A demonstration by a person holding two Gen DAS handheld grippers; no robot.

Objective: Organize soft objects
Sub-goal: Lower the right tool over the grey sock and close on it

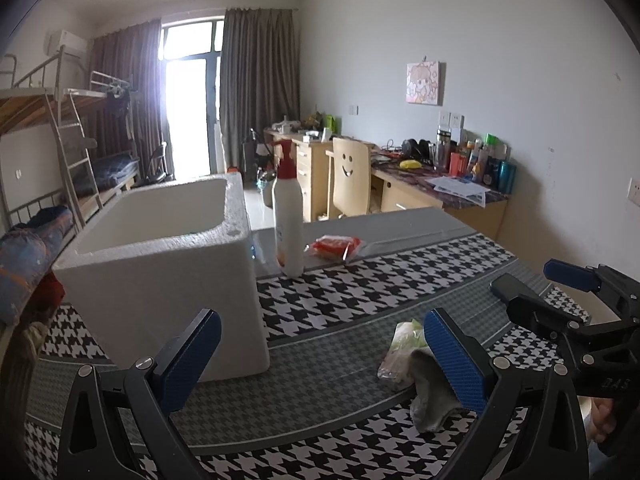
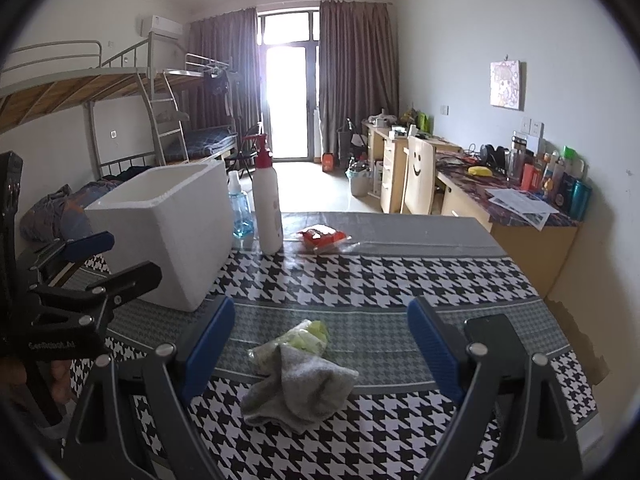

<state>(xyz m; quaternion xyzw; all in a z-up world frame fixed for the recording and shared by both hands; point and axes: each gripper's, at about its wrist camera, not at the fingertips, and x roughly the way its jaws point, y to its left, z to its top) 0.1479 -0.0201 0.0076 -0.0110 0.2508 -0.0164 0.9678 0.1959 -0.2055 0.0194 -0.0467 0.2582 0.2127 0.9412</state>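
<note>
Houndstooth-patterned table (image 2: 380, 276), both grippers held wide with nothing between the fingers.

Left to right: white foam box (image 2: 168, 232) stands open-topped at far left; the left gripper (image 1: 320, 364) hangs near it, jaws spread. A blue spray bottle (image 2: 239, 208) and a white pump bottle (image 2: 268, 208) stand just right of the box, then a red packet (image 2: 322, 238) lies flat at the far edge. Grey sock (image 2: 300, 388) lies crumpled at near centre, touching a clear green-tinted wrapper (image 2: 304, 336), between the spread fingers of the right gripper (image 2: 320, 354).
</note>
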